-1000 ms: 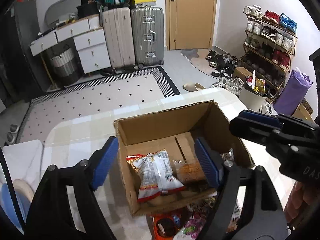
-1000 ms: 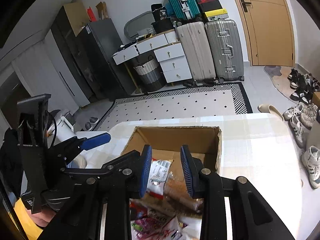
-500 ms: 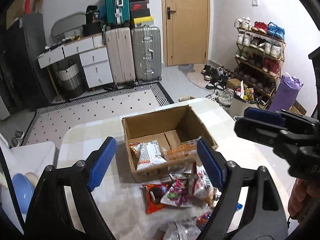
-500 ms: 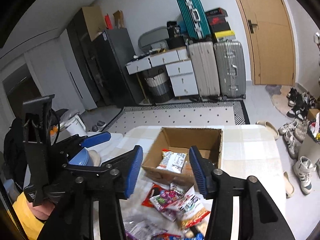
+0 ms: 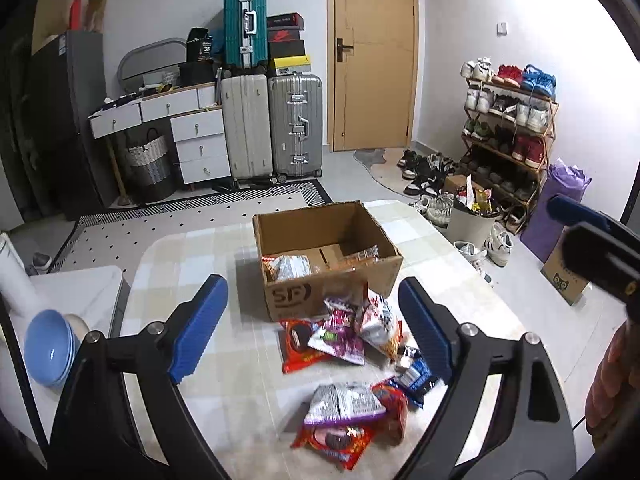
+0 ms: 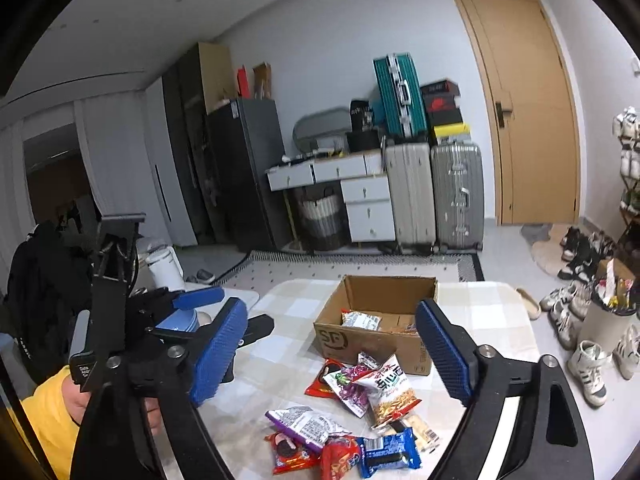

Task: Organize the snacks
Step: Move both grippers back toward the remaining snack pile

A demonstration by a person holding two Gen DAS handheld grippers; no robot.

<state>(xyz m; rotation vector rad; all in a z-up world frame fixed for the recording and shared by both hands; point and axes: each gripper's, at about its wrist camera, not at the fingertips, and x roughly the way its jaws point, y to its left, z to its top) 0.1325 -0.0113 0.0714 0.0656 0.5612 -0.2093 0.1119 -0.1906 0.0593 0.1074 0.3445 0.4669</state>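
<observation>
An open cardboard box (image 5: 332, 276) marked SF stands on the checked table (image 5: 192, 264) and holds a few snack packets (image 5: 290, 267). It also shows in the right wrist view (image 6: 368, 340). In front of it lie several loose snack packets (image 5: 344, 332), among them a silver and purple bag (image 6: 304, 424) and a blue wrapper (image 6: 388, 454). My left gripper (image 5: 316, 328) is open and empty, held above the pile. My right gripper (image 6: 340, 352) is open and empty, also above the pile. The left gripper also shows at the left of the right wrist view (image 6: 200, 300).
A stack of blue bowls (image 5: 48, 348) sits on a white stand left of the table. Beyond the table are suitcases (image 5: 272, 124), white drawers (image 5: 196, 136), a shoe rack (image 5: 508, 132) and a white bin (image 5: 472, 224) at the right.
Both grippers have pulled back and up from the box, which now looks smaller and farther. The right gripper's jaws have opened wider. The loose packets in front of the box have come into view.
</observation>
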